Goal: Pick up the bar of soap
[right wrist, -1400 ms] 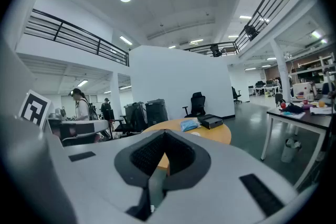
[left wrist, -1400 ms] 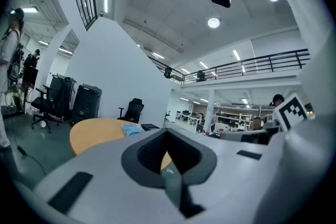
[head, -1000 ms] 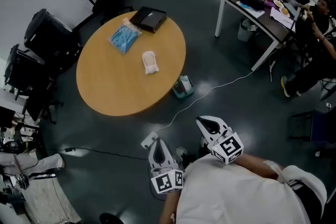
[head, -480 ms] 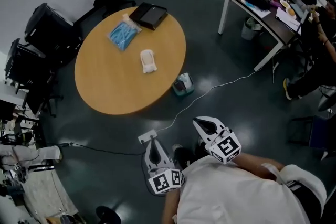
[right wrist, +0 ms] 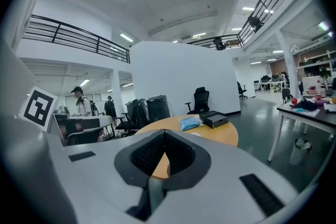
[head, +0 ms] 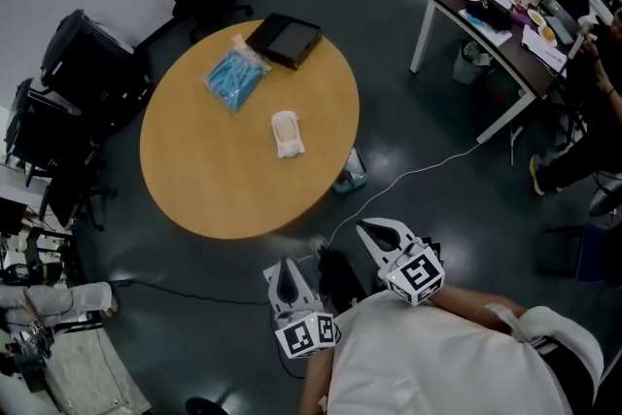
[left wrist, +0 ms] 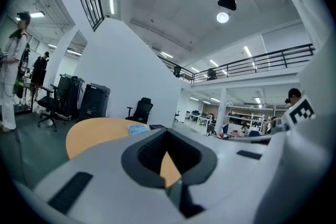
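Observation:
The bar of soap [head: 286, 132] is a pale, oblong block lying near the middle of the round wooden table [head: 194, 180]. Both grippers hover low over the dark floor, short of the table's near edge and well apart from the soap. My left gripper [head: 284, 265] is shut with nothing in it, and so is my right gripper [head: 375, 230]. In the right gripper view the closed jaws [right wrist: 165, 135] point at the table [right wrist: 223, 137], where a small pale spot [right wrist: 195, 134] may be the soap. The left gripper view has its closed jaws [left wrist: 167, 134] in front of the table [left wrist: 94, 131].
A blue packet [head: 234, 73] and a black box [head: 284, 40] lie on the table's far side. Office chairs and black cases [head: 78, 83] crowd the left. A cluttered desk [head: 505, 24] stands at the upper right. A white cable [head: 418, 172] and a small teal object [head: 352, 172] lie on the floor.
The table has come nearer and lower in the head view, so its edge is now just ahead of both grippers. Both grippers stay shut and have hardly moved relative to the body.

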The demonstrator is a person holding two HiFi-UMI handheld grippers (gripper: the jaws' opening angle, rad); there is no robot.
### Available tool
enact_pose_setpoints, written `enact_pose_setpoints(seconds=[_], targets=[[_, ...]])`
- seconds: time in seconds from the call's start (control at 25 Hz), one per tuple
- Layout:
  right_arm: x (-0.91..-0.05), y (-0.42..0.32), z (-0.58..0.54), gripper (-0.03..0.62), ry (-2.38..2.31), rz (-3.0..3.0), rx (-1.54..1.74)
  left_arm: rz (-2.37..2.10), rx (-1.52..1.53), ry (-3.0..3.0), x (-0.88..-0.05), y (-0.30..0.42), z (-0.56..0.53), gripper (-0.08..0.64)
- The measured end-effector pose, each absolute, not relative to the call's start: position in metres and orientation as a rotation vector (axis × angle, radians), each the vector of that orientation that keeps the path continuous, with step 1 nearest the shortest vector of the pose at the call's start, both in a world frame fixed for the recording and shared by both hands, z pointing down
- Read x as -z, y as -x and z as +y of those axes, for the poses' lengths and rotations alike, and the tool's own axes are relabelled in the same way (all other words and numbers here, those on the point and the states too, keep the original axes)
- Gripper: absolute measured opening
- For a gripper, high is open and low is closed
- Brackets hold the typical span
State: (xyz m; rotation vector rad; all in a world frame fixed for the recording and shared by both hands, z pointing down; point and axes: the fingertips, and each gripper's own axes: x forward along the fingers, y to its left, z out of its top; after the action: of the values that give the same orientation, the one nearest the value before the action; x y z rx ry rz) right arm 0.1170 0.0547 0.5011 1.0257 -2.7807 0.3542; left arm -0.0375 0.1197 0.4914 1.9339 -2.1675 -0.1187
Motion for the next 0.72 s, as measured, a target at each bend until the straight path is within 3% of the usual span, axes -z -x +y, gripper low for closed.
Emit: enact_pose_setpoints(seconds=[0.36, 0.72], targets=[[-0.513, -0.037, -0.057, 0.014, -1.167, -2.671, -0.365, -2.050, 0.174, -2.134, -0.463, 0.107, -0.014, 0.003], [-0.569, 0.032, -0.145, 0.014, -1.203, -2.548, -0.379, -1.993, 0.196, -2.140, -0.467, 0.145, -0.072, 0.003]])
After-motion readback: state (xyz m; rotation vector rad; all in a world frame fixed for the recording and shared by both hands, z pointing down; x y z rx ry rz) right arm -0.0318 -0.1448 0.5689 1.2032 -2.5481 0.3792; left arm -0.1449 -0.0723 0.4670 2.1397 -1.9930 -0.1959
